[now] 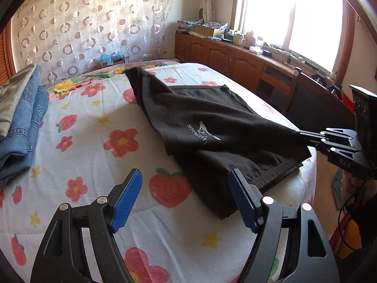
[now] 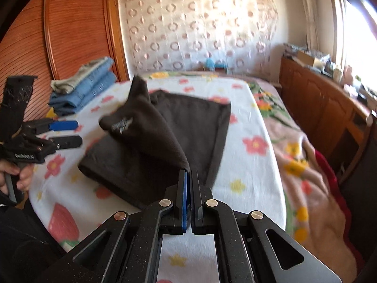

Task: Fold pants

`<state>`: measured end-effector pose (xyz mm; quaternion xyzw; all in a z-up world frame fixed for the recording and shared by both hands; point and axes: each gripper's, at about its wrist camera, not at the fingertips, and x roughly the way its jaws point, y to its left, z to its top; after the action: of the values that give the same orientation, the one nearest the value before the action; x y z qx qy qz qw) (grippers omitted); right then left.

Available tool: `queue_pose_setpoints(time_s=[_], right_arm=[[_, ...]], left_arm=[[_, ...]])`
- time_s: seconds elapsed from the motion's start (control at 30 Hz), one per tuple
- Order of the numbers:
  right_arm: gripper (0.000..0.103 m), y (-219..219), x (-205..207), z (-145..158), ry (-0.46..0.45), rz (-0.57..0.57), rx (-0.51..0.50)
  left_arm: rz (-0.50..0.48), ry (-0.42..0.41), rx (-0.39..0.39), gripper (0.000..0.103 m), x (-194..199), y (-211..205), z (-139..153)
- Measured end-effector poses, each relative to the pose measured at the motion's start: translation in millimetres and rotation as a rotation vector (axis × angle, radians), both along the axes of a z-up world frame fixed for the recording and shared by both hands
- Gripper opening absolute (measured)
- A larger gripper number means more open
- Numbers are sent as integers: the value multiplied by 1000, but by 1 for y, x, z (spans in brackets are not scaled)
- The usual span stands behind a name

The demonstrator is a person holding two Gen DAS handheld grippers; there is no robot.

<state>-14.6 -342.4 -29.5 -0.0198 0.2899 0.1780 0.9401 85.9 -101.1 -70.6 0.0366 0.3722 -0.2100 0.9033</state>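
Dark brown pants (image 1: 212, 127) with a white logo lie partly folded on the flowered bed sheet (image 1: 94, 141). My left gripper (image 1: 186, 191) is open and empty just above the sheet, its right finger over the pants' near edge. My right gripper (image 2: 189, 176) is shut on a corner of the pants (image 2: 153, 136) and lifts that layer off the bed, so the cloth is stretched in a tent. The right gripper also shows in the left wrist view (image 1: 304, 135), at the pants' right corner. The open left gripper shows in the right wrist view (image 2: 64, 133).
A stack of folded blue jeans and a grey garment (image 1: 21, 122) sits on the bed's left side. A wooden cabinet (image 1: 231, 59) with clutter runs under the window on the right. A patterned curtain (image 1: 94, 23) hangs behind the bed. A wooden wardrobe (image 2: 70, 35) stands on the left.
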Motion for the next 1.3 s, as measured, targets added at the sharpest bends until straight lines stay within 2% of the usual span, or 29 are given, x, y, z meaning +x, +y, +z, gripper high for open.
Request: queue_pose_setpoints(time_s=[0.13, 0.27, 0.4, 0.47, 0.53, 0.6, 0.83, 0.9, 0.97, 1.0, 1.3], right_arm=[[2, -7, 2, -3, 44, -12, 16], [2, 7, 10, 4, 57, -23, 14], [2, 5, 10, 6, 58, -27, 17], [12, 8, 11, 4, 50, -28, 16], [16, 9, 12, 4, 36, -34, 22], [24, 8, 11, 9, 23, -39, 26], [26, 33, 30, 25, -22, 35, 35], [30, 47, 41, 28, -27, 71, 39], [49, 64, 52, 30, -30, 112, 36], [52, 71, 57, 29, -29, 129, 33], [53, 121, 95, 26, 10, 254, -22]], left_arm=[[-10, 23, 17, 77, 3, -5, -8], [-9, 56, 62, 77, 5, -9, -20], [-6, 78, 60, 77, 7, -7, -27], [-4, 83, 49, 77, 7, -5, -29], [-1, 78, 37, 77, 7, -3, -27], [4, 64, 24, 77, 7, 1, -23], [50, -9, 4, 77, 19, 25, 1], [61, -26, 7, 77, 24, 32, 5], [75, -38, 11, 77, 29, 39, 8], [81, -43, 11, 77, 31, 42, 10], [106, -69, -9, 77, 42, 68, 19]])
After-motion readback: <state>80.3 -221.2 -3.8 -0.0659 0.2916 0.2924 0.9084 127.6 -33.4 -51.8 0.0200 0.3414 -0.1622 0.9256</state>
